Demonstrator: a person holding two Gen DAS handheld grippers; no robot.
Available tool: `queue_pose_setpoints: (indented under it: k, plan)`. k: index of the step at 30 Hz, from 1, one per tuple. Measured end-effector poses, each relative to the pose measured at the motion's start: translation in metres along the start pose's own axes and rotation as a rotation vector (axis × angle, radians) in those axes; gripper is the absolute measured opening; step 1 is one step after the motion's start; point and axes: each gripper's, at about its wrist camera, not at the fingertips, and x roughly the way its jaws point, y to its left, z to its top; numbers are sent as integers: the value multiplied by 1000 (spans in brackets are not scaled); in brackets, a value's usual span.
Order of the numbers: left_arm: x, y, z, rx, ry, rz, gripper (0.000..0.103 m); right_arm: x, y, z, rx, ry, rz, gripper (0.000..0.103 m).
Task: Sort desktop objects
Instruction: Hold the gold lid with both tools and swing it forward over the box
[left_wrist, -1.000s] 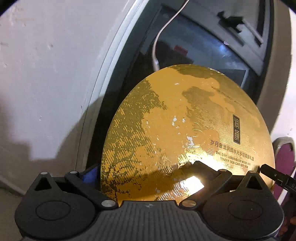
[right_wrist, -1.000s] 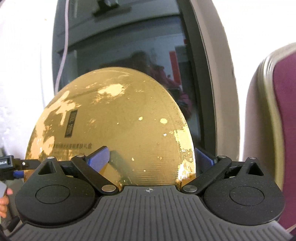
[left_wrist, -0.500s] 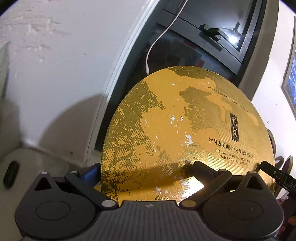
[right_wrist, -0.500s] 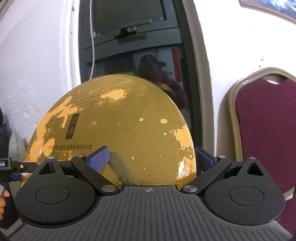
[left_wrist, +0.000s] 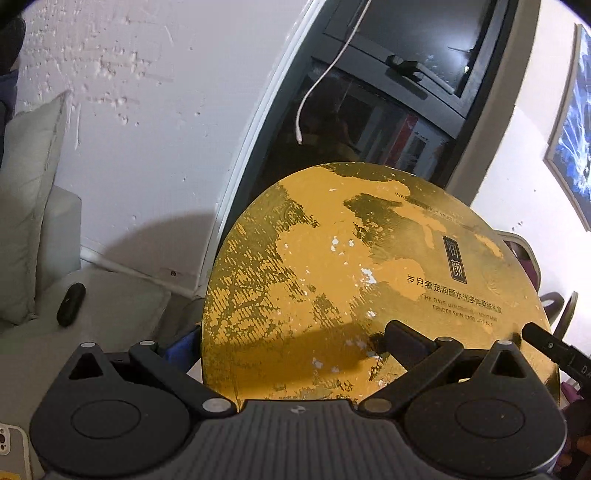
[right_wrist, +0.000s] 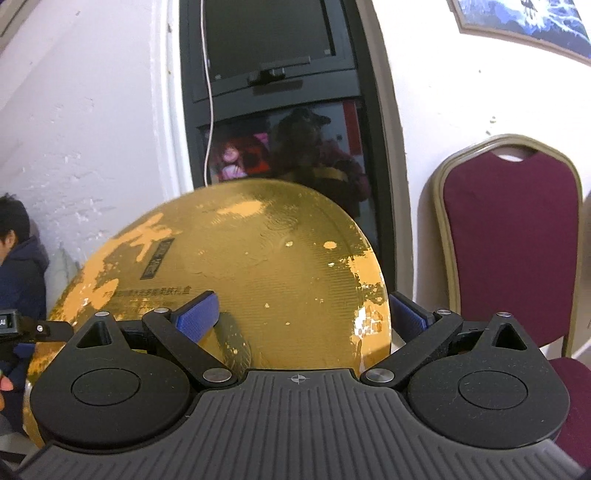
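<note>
both tongs pinch one round gold box: the left tongs (left_wrist: 291, 341) on its left edge, the right tongs (right_wrist: 301, 314) on its right edge. the box (left_wrist: 369, 280) is held up before a dark door (right_wrist: 280, 122), printed face tilted toward the cameras.

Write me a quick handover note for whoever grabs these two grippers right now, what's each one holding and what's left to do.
Left gripper: shut on the left edge of the round gold gift box lid, one finger over its top face, one beneath.
Right gripper: shut on the same lid's right edge, likewise.
The lid is held up in the air between both grippers, facing the dark window; a maroon chair stands to the right.
Done: lid picked up.
Left: carry it to its place and set it down. The destination is not in view.
</note>
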Motion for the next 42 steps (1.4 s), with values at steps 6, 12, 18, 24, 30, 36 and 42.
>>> queue_pose_setpoints:
  k: [6, 12, 18, 24, 30, 36, 42]
  plan:
    - [5, -5, -20, -53, 55, -68, 103, -21, -2, 11, -63, 25, -75, 100]
    - [35, -21, -50, -116, 200, -159, 103, -50, -17, 12, -146, 110, -198, 100]
    - [67, -45, -80, -117, 340, -202, 103, -67, -51, 0, -129, 223, -300, 100]
    - [85, -50, -104, -125, 461, -231, 103, -80, -71, -14, -105, 297, -375, 100]
    - [90, -51, -116, -126, 511, -237, 103, -84, -79, -22, -100, 342, -402, 100]
    - [93, -52, -121, -128, 534, -243, 103, -87, -81, -26, -99, 360, -417, 100]
    - [96, -50, -119, -124, 534, -231, 103, -80, -82, -28, -88, 373, -417, 100]
